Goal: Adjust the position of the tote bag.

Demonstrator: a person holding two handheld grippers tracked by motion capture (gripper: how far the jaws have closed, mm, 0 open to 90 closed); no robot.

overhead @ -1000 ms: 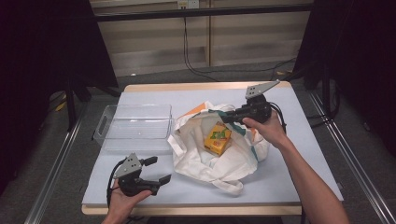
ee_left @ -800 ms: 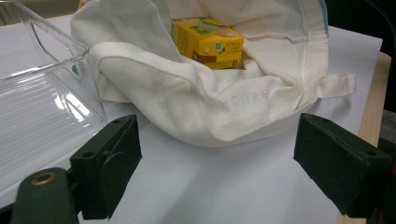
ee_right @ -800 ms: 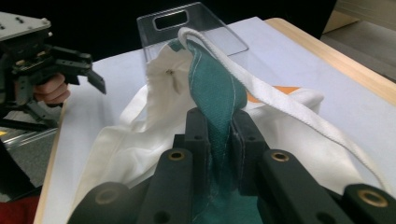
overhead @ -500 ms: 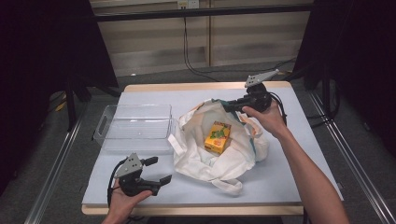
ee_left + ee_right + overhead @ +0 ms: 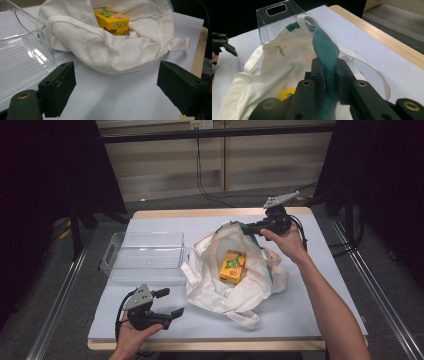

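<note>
Now the right gripper has pulled the bag rim back toward the far edge of the table, its jaws clamped on the green-lined edge, and the mouth gapes wider than it did a second ago. That leaves the yellow box plainly exposed, lying inside the bag near its middle. The left gripper has stayed put near the front edge, jaws spread wide and holding nothing, aimed at the bag. A clear bin waits just left of the bag. To my eye, the opening is now wide enough for the left gripper to reach in for the box.
</note>
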